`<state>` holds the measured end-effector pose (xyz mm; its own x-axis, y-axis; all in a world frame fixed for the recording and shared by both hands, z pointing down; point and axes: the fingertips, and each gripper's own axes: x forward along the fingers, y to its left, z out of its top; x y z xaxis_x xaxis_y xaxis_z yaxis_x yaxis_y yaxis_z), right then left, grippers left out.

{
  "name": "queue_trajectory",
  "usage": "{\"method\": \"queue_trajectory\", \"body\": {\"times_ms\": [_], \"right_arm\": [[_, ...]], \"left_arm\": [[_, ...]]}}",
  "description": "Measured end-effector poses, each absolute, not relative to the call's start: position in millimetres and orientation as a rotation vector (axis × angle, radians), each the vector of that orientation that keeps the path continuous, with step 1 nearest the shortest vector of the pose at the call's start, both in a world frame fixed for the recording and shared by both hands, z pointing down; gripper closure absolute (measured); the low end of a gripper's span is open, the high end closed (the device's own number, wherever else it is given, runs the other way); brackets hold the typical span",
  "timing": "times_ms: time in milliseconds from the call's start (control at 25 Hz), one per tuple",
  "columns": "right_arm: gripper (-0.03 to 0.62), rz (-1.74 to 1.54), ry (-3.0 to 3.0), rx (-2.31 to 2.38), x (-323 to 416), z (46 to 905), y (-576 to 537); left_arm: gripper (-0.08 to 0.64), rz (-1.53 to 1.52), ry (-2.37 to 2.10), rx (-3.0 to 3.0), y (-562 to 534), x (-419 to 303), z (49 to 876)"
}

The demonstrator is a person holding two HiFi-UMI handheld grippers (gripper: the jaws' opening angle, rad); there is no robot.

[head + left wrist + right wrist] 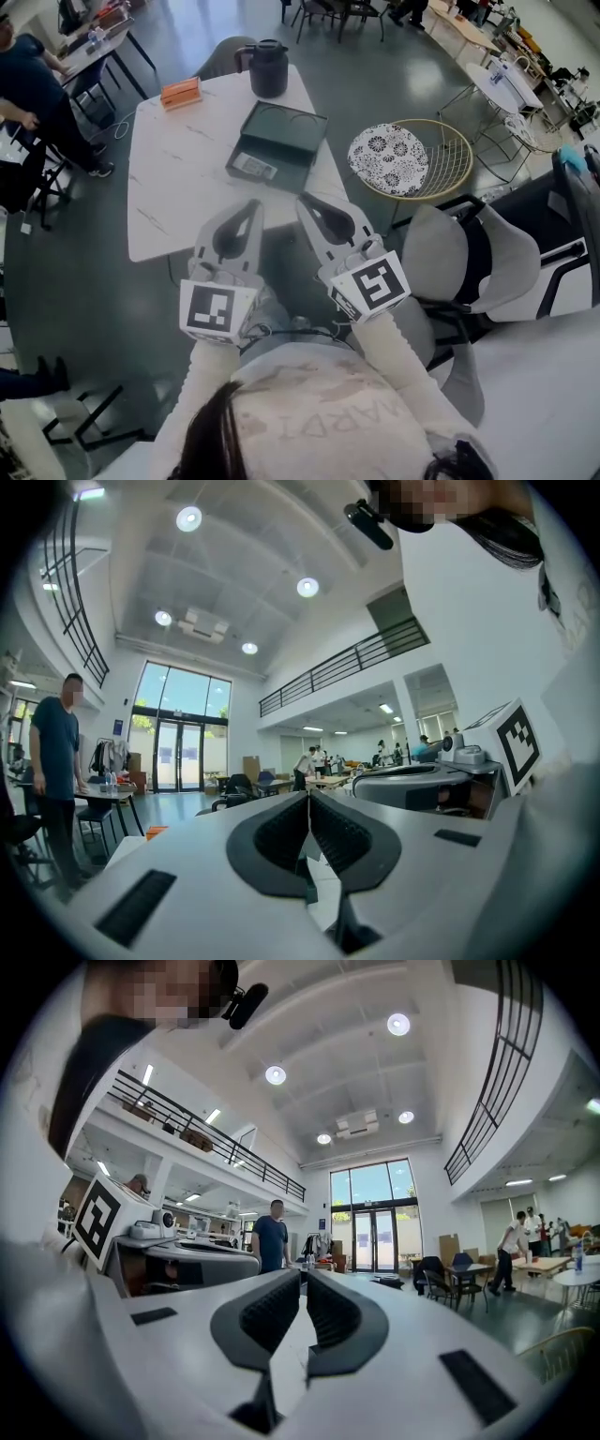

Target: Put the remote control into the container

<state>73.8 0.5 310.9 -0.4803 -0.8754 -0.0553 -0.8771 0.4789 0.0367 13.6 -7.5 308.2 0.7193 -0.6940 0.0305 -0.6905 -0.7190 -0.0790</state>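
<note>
On my head view the left gripper (246, 214) and right gripper (317, 208) are held side by side above the near edge of the white bench (173, 187), both pointing away from me. Only this view shows the work. The dark container (281, 136) sits on the bench just beyond the jaw tips, apart from them. A small pale oblong that I take for the remote control (253, 166) lies at the container's near left corner. I cannot tell whether it is inside or on the rim. A black jug (267, 67) stands past the container, an orange box (181, 92) is off to its left, and a wire chair (412, 157) stands to the bench's right.

The two gripper views look out across the hall and show what the head view cannot. Each pair of jaws is closed tip to tip with nothing between them. Both also catch a person in a blue shirt (56, 761) and tall glass doors (373, 1232).
</note>
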Motion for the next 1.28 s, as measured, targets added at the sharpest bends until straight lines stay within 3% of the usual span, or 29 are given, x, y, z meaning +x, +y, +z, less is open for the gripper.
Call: {"method": "queue_trajectory", "body": {"times_ms": [1280], "right_arm": [[0.568,0.072,2.658,-1.608,19.2,294.0,18.1]], "left_arm": [[0.546,-0.036,1.116,-2.831,12.0,-34.4,285.2]]}}
